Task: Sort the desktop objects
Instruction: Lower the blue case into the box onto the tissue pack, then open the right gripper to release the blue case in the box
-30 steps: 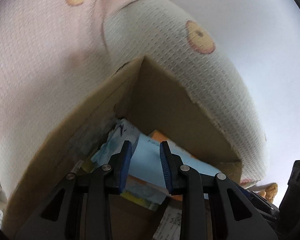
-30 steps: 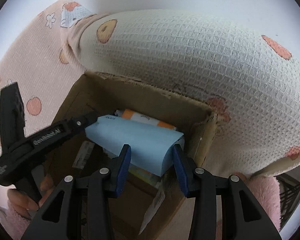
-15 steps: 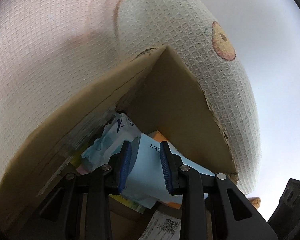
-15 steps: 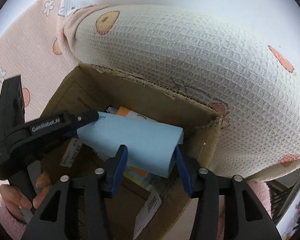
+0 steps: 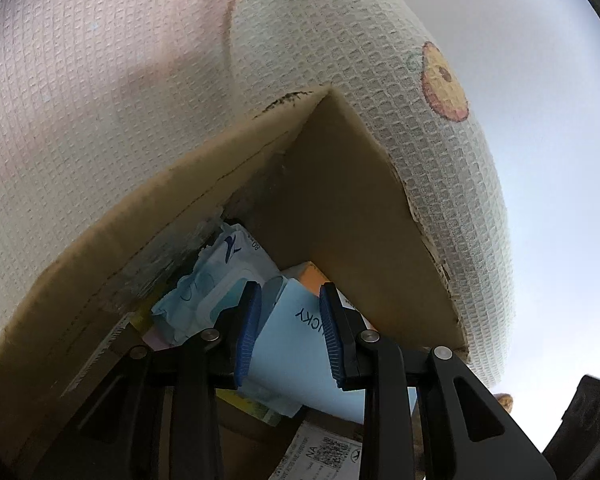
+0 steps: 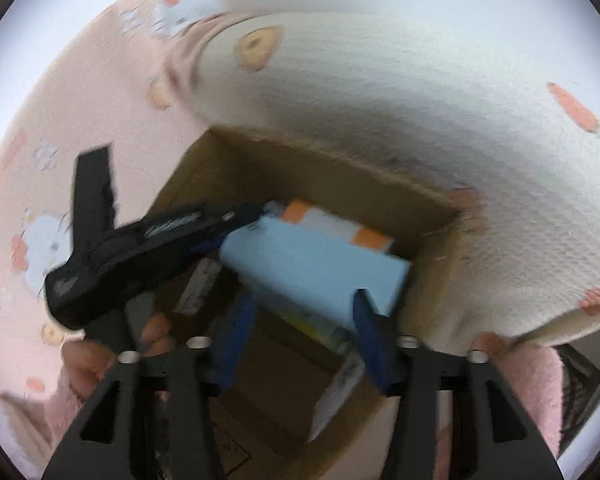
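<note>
Sorting is well advanced: the cardboard box (image 6: 432,280) already holds a wet-wipes pack (image 5: 216,284), an orange-and-white carton (image 6: 332,226) and other flat packets. The light blue box (image 6: 312,268) is not yet laid down; it hangs tilted over the box interior, above the packets. The left gripper (image 5: 288,332) clamps its near end, pads pressed on both faces. The right gripper (image 6: 302,332) has just been closing around the far end; blur hides whether its pads touch. Remaining, by judgement: lower and release. The blue box is a plain, smooth carton with dark lettering at one end.
</note>
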### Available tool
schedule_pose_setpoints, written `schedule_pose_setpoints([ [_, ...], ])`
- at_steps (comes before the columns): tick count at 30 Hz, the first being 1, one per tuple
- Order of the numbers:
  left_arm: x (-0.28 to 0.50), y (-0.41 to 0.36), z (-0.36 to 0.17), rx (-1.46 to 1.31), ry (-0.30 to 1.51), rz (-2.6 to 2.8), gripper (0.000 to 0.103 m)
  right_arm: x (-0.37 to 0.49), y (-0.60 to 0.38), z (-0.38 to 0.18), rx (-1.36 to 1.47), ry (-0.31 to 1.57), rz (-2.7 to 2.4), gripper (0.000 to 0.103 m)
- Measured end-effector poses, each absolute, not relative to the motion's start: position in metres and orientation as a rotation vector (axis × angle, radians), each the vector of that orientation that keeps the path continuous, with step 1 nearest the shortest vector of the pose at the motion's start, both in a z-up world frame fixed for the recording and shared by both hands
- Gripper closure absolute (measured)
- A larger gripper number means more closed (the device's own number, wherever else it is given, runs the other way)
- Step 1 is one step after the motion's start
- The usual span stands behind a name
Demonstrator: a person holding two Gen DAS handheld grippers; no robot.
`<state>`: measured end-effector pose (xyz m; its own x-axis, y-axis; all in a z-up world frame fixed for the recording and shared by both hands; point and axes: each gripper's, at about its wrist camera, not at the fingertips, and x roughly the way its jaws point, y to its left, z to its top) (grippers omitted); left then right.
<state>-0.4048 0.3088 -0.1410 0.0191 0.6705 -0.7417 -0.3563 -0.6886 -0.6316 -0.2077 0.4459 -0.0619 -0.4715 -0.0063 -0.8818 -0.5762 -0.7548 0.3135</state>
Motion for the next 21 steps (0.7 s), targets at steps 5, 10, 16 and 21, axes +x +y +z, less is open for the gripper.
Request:
schedule_pose_setpoints([
  [5,-0.401,0.303,-0.132,-1.554,-0.353,1.745,0.071,-0.221,0.434,-0.088,-1.483,0.916,2.238,0.087],
  [10,-0.398,0.295,-0.134,-1.569,-0.351,1.739,0.071,-0.231,0.433,-0.106,-1.514,0.893,2.188,0.086],
  [16,-0.391,0.281,-0.124,-1.573,-0.346,1.759,0.071,-0.239,0.441,-0.118,-1.486,0.932,2.157,0.086],
  [21,-0.379,0.260,-0.112,-1.610,-0.353,1.756,0.068,-0.240,0.440,-0.123,-1.481,0.942,2.156,0.086],
])
